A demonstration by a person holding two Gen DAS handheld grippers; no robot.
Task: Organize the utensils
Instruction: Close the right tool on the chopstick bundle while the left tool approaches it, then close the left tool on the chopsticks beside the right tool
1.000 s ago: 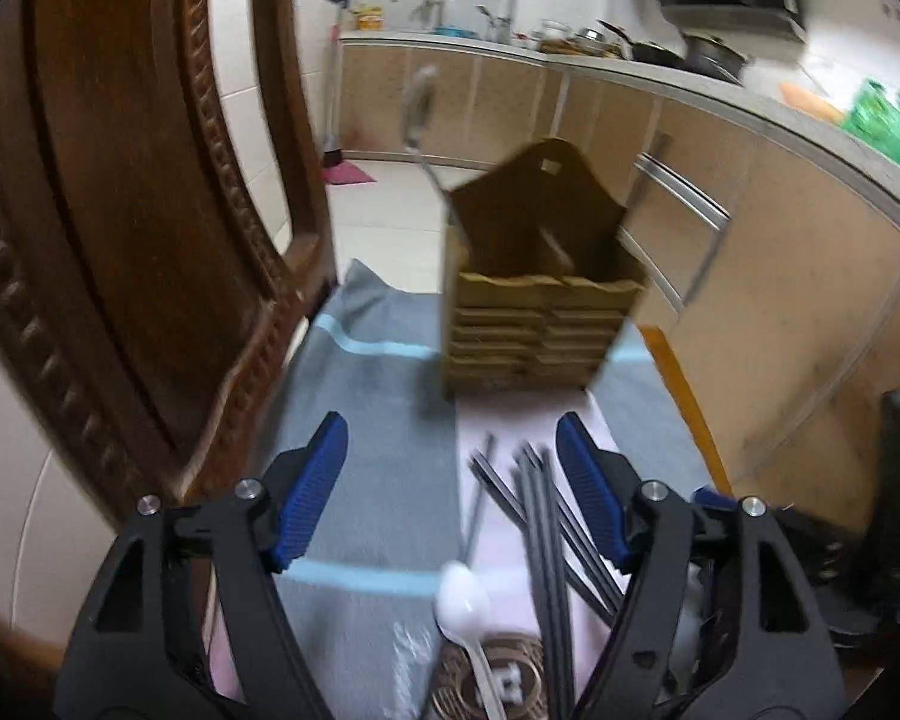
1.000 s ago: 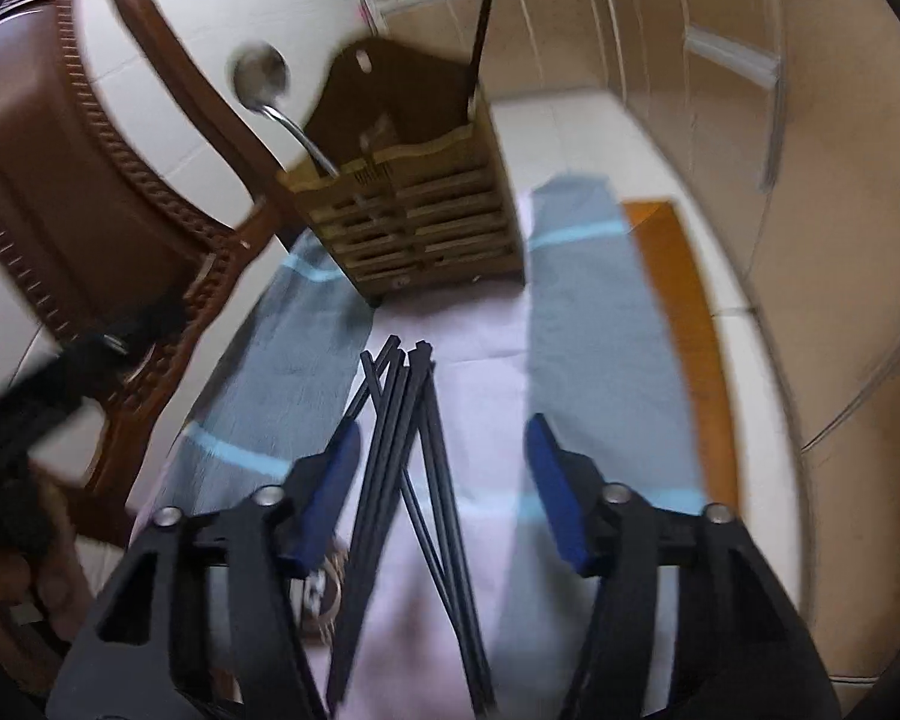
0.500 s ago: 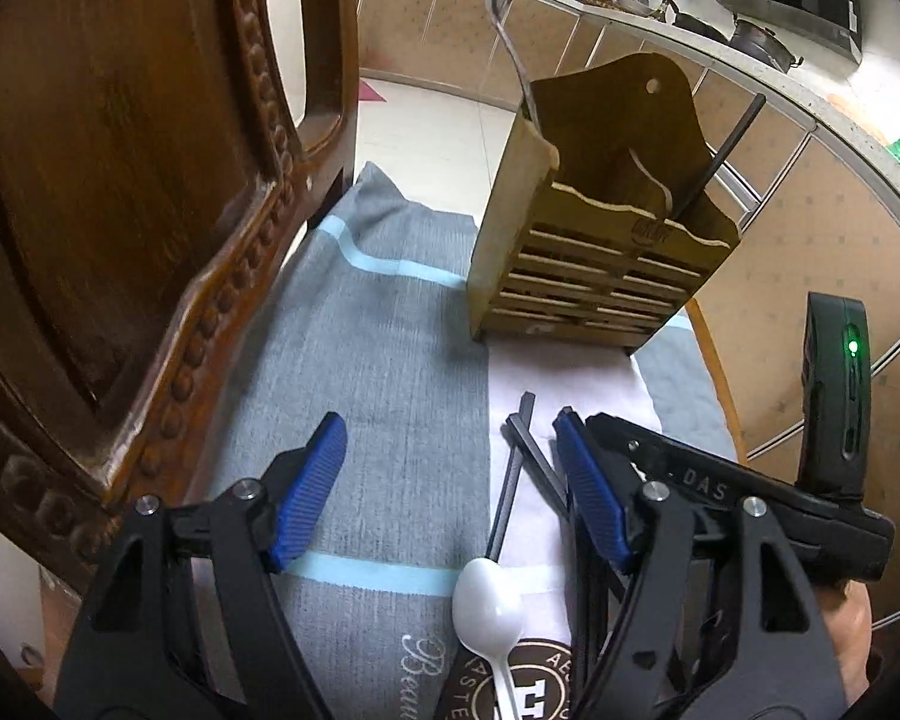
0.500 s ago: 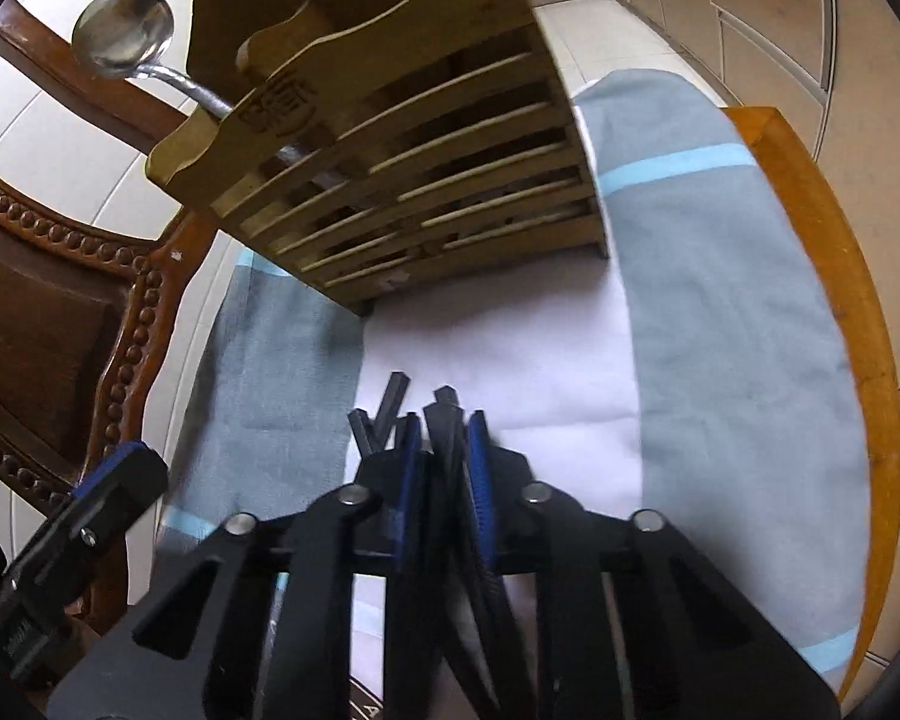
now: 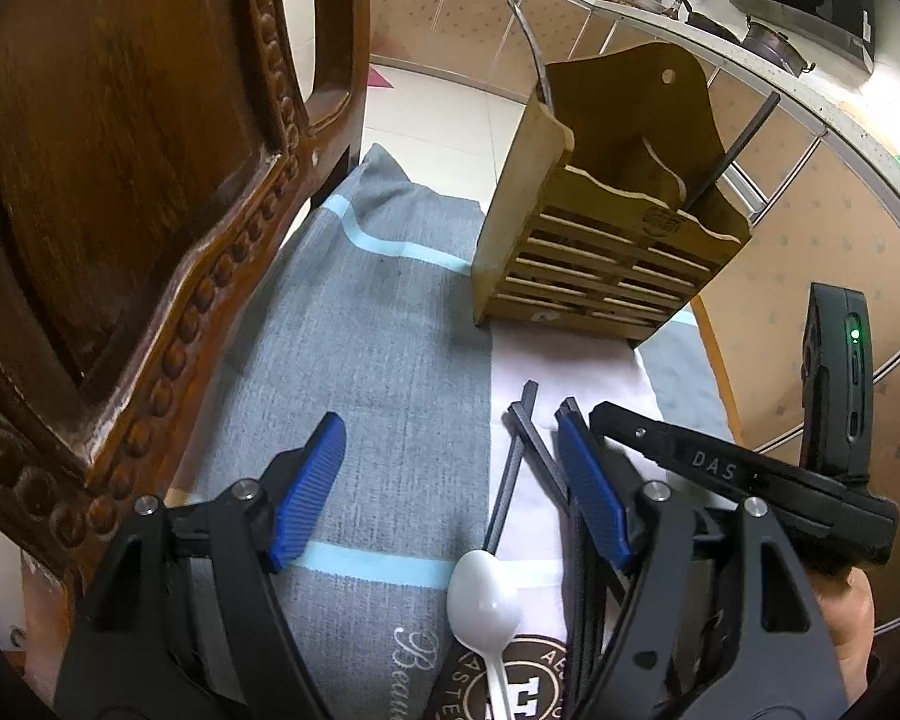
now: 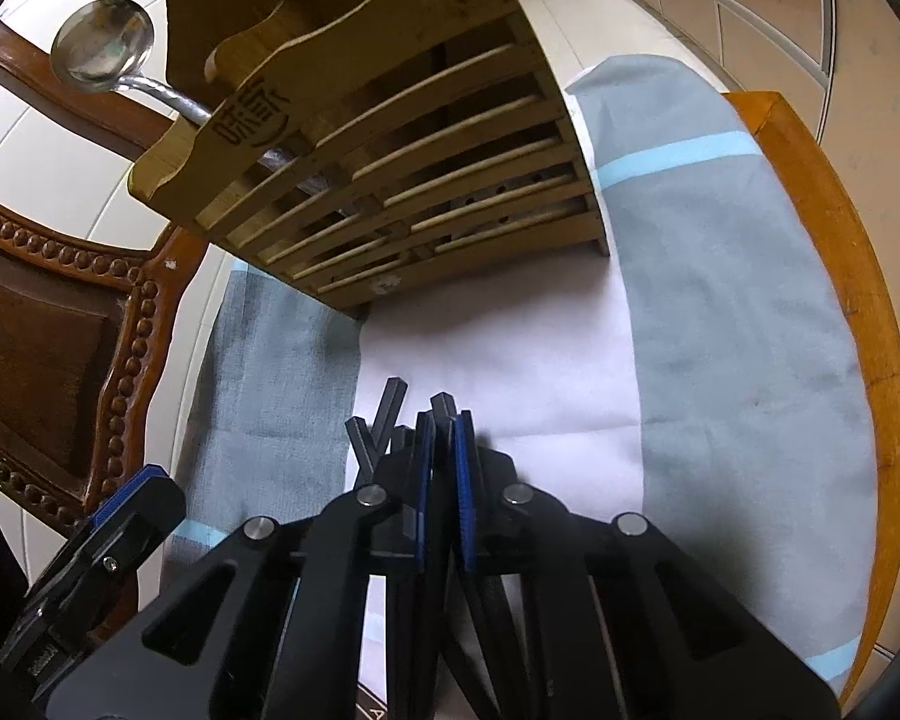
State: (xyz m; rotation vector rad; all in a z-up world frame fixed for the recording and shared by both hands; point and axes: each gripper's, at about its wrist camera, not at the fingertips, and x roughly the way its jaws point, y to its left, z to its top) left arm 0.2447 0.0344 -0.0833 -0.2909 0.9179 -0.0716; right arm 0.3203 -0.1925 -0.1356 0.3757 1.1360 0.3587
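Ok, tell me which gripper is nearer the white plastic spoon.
Left. The left gripper hangs open right above the white plastic spoon, whose bowl lies between its fingers. The right gripper is off to the side, shut on a black chopstick.

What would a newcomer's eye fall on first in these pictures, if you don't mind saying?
Probably the wooden utensil holder standing at the far end of the grey cloth, with a metal ladle sticking out of it. Next, the right gripper, shut on a black chopstick from the bundle on the white cloth. Nearer, a white plastic spoon lies between the open fingers of the left gripper.
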